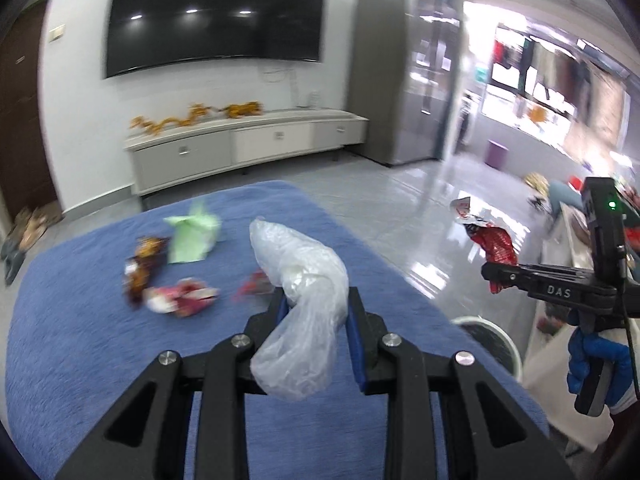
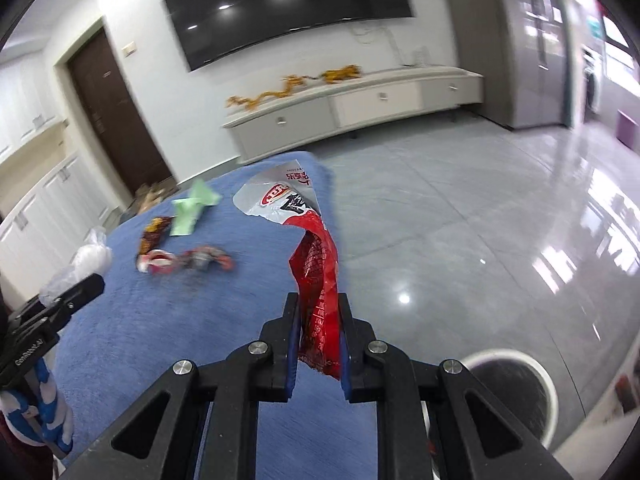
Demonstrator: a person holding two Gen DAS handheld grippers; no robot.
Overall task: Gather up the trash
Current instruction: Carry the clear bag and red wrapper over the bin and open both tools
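Left gripper [image 1: 316, 304] up close, fingers [image 1: 358, 320] clenched on a clear plastic bag [image 1: 304, 280], lifted over the blue-covered worktop [image 1: 80, 340]. Right gripper [image 2: 318, 312] has its fingers [image 2: 346, 320] clamped on a red-and-white wrapper [image 2: 316, 264], held past the worktop's edge above the grey floor [image 2: 460, 240]. A white-rimmed bin [image 2: 516, 392] stands on the floor just below it. On the worktop lie a green wrapper [image 1: 194, 238], a brown wrapper [image 1: 144, 264] and a pink-red wrapper [image 1: 180, 298], close together. A blue-gloved hand [image 1: 596, 368] grips the right handle.
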